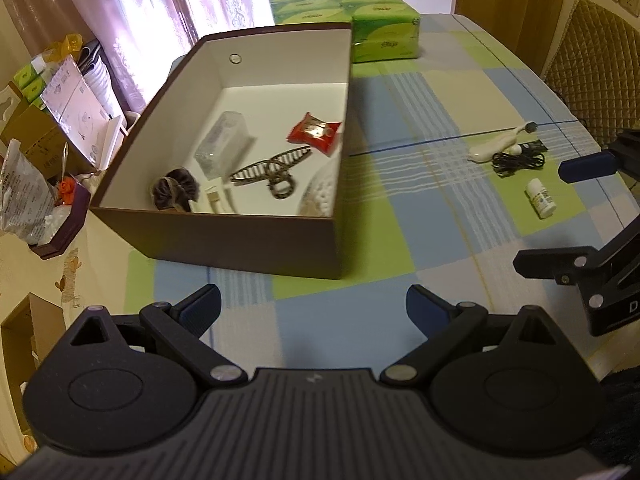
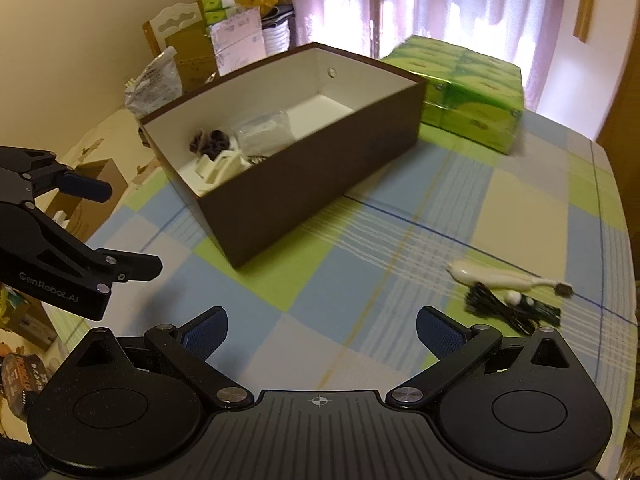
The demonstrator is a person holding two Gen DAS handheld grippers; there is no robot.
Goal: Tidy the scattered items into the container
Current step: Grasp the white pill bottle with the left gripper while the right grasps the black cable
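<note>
A brown box with a white inside stands on the checked tablecloth. In it lie a red snack packet, a patterned hair claw, a clear plastic case, a dark scrunchie and a white knitted thing. On the cloth to the right lie a white brush-like tool, a black cable and a small white bottle. My left gripper is open and empty, in front of the box. My right gripper is open and empty, left of the cable.
A green tissue multipack sits behind the box. Boxes, bags and papers crowd the space left of the table. A padded chair back stands at the far right. The table edge curves at the right.
</note>
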